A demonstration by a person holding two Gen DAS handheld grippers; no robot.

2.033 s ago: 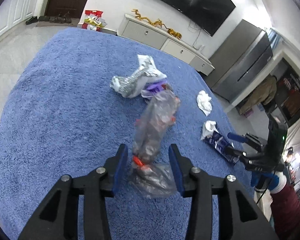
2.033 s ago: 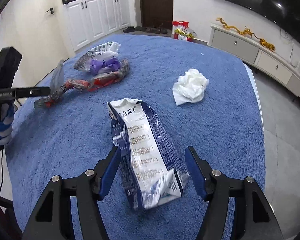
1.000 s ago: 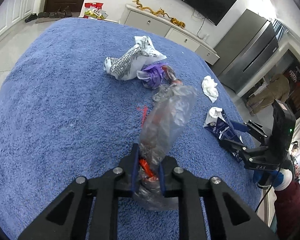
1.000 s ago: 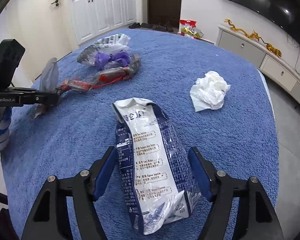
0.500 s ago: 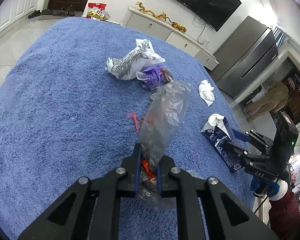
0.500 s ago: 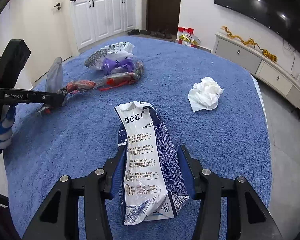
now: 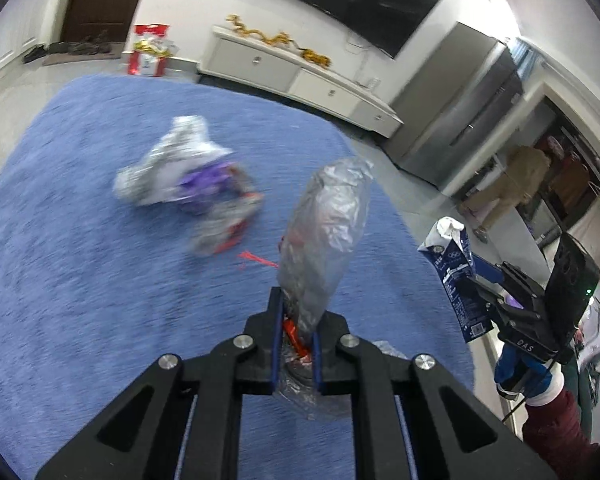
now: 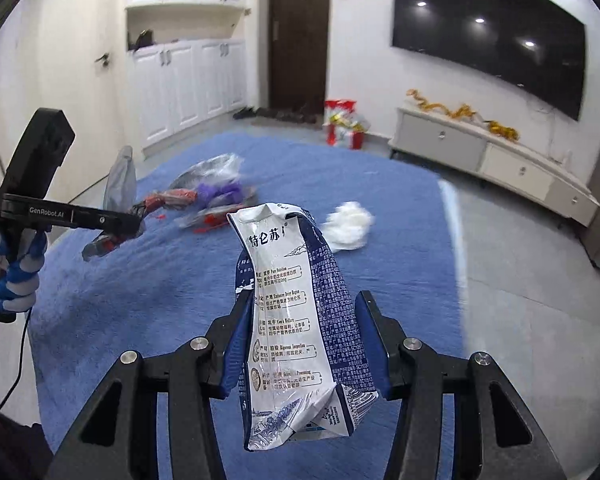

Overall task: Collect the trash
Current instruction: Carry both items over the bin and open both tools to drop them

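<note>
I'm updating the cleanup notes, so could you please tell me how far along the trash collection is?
Nothing looks binned yet; no bin shows. In hand: the left gripper pinches a clear plastic wrapper, and the right gripper holds a blue milk carton. Left on the blue cloth: a wrapper pile and a crumpled tissue.

Glossy plastic wrapper [image 7: 324, 236] — fuzzy blue cloth [image 7: 80, 280].

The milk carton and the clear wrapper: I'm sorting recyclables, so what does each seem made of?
Milk carton: probably coated paperboard, glossy printed blue and white; it holds sharp creases and a crushed bottom.
Clear wrapper: thin plastic film, shiny and see-through, crinkled, with red scraps inside.
</note>
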